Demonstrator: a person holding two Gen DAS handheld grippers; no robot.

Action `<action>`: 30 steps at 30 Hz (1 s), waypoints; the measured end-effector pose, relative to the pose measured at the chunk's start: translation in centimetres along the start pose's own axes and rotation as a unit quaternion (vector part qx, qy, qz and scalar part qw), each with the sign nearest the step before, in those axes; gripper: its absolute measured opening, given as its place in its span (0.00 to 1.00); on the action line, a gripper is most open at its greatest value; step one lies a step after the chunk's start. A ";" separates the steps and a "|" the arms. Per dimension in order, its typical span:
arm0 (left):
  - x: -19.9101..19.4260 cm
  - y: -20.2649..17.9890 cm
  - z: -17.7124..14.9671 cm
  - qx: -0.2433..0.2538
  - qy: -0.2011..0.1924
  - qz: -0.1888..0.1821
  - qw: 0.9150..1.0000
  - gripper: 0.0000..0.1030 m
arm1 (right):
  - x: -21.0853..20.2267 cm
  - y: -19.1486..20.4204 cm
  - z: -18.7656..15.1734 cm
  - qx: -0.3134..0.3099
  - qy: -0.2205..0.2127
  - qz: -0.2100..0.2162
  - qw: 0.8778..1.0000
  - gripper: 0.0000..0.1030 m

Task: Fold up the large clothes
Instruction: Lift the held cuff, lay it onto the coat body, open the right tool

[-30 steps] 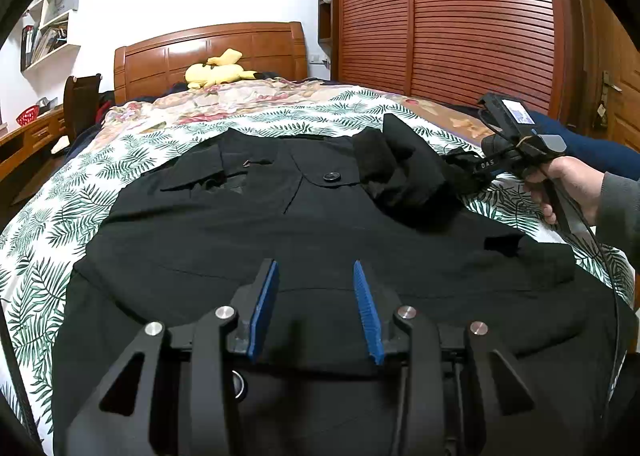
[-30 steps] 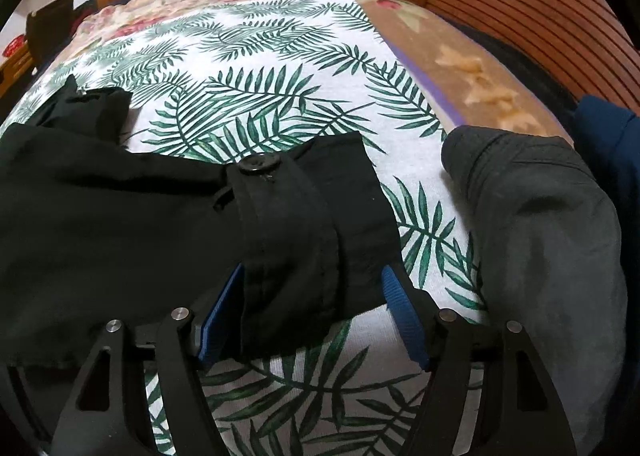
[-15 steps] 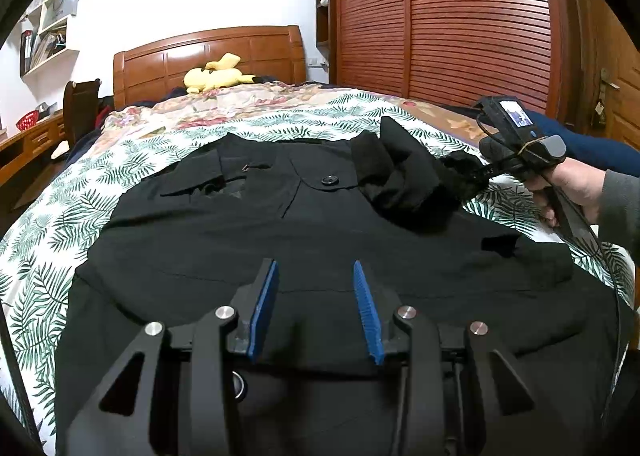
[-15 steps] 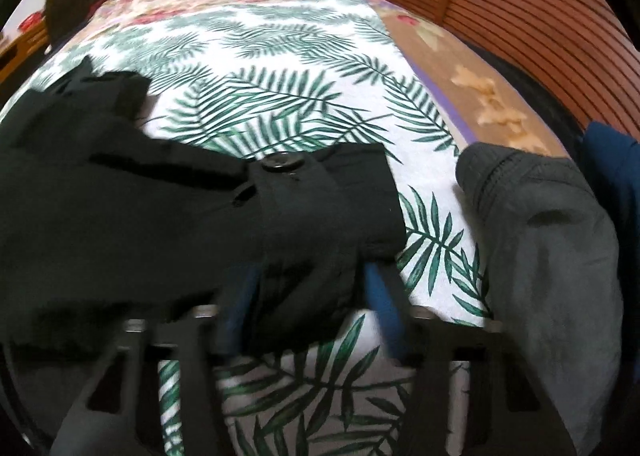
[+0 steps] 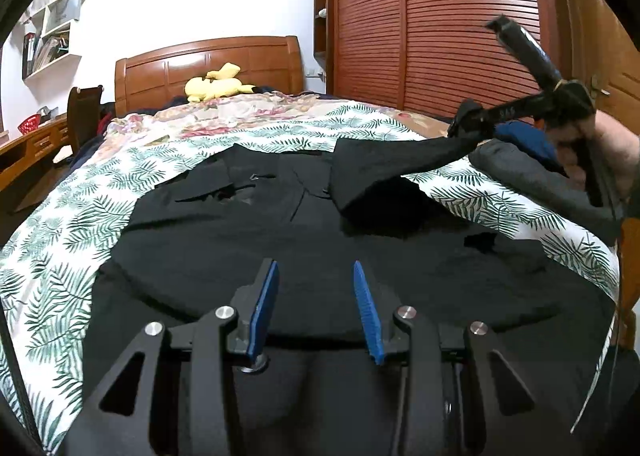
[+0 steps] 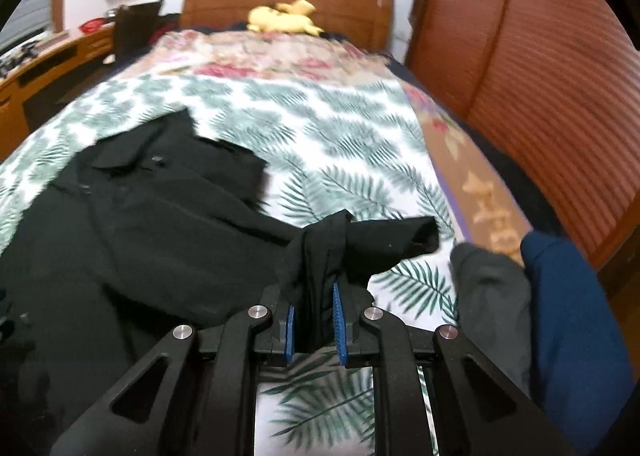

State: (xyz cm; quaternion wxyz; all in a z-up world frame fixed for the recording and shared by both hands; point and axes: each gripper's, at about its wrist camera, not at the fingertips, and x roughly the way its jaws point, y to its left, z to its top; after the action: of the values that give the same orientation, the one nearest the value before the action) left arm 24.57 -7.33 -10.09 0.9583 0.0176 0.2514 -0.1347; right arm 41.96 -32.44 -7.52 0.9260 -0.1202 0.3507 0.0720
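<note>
Your right tongs (image 6: 313,326) are clamped on the cuff end of the black sleeve (image 6: 360,246): the cloth is bunched between the two blue pads (image 6: 338,328) and spills out in front of them, raised clear of the bedspread. From the left wrist view you can see the same right tongs (image 5: 466,128) at the far right of the bed, with the sleeve (image 5: 400,160) drawn taut from their tips back to the shoulder of the garment.

Your left tongs (image 5: 316,300) stand apart, with nothing between the blue pads (image 5: 262,308). They hover over the lower part of the black jacket (image 5: 280,240); you cannot tell from this view whether they touch the cloth.

The black jacket lies spread flat, front up, on the bed, its collar (image 5: 224,180) pointing toward the headboard (image 5: 208,64) and its hem nearest you. Its body covers most of the near half of the leaf-print bedspread (image 5: 72,224).

Just beside the held sleeve, on your right, a grey garment (image 6: 492,292) lies in a heap at the bed's edge, and a dark blue garment (image 6: 568,316) touches it on the far side. Past these, the floral quilt (image 6: 280,56) covers the head of the bed, and a yellow plush toy (image 6: 280,18) rests against the headboard. A slatted wooden wardrobe (image 5: 432,20) runs along the right side of the bed, and wall shelves (image 5: 52,28) hang over a wooden desk (image 5: 28,140) on the left.
</note>
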 end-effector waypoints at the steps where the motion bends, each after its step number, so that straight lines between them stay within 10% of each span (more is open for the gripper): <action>1: -0.6 0.3 -0.1 -0.001 -0.001 0.000 1.000 0.36 | -0.8 0.8 0.1 -0.007 -0.004 0.003 1.000 0.12; 30: -9.8 8.9 -2.5 -0.049 -0.030 0.030 0.998 0.36 | -13.8 22.7 3.1 -0.167 -0.120 0.100 0.973 0.11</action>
State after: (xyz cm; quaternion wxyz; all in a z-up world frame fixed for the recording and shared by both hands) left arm 17.56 3.92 -7.84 0.9688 -0.0257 0.2278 -0.0943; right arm 28.71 -10.52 0.01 0.9163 -0.2279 0.2301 0.2356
